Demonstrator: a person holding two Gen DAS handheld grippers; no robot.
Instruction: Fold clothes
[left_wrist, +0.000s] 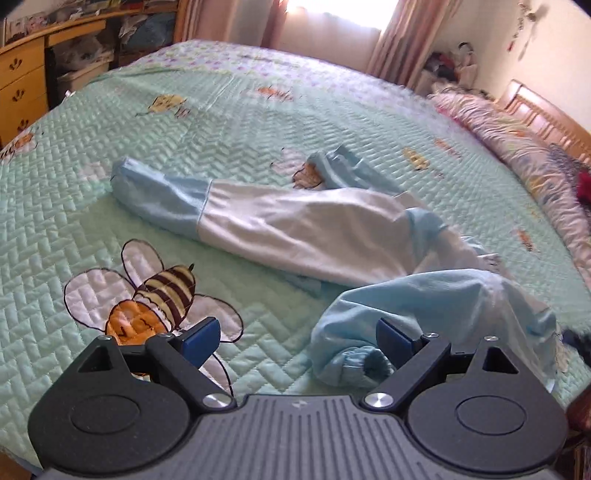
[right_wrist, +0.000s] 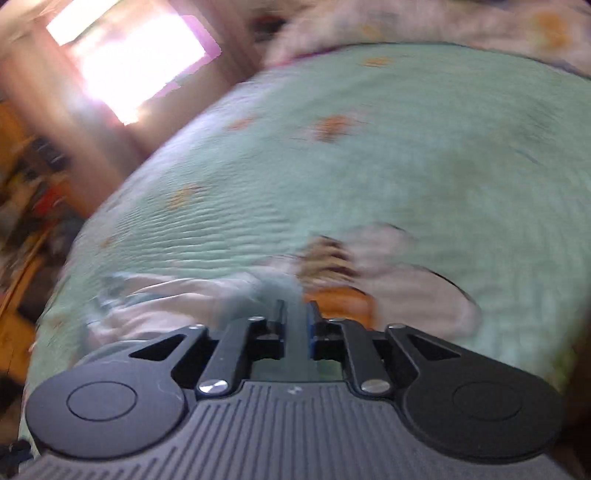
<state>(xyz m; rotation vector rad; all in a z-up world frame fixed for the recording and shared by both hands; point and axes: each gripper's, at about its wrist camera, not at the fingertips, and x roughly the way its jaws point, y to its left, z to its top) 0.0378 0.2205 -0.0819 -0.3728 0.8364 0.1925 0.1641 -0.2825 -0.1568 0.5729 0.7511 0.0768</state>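
Left gripper (left_wrist: 298, 341) has its jaws spread wide with nothing pinched between them. It hangs just above the quilt, and the blue pad on its right finger (left_wrist: 395, 341) sits right next to a bunched light-blue sleeve cuff (left_wrist: 364, 365); can't tell if they're actually touching.

That cuff belongs to the blue and white garment (left_wrist: 295, 221), which is sprawled across the middle of the green quilted bedspread (left_wrist: 221, 122). The white body runs diagonally, one blue sleeve points off toward the far left, and another blue bit is crumpled near the gripper on the right. Not folded yet by the looks of it. There's an embroidered bee (left_wrist: 155, 299) on the quilt right under the left finger.

Right gripper (right_wrist: 297, 317) is heavily blurred. Its jaws are nearly together with a narrow gap, and pale blue fabric seems to sit in that slot, but I can't say for sure it's gripped. Beyond it is more green quilt.

Further out: a wooden dresser (left_wrist: 22, 85), pink curtains (left_wrist: 402, 40), and a floral pillow (left_wrist: 517, 147) by the headboard.
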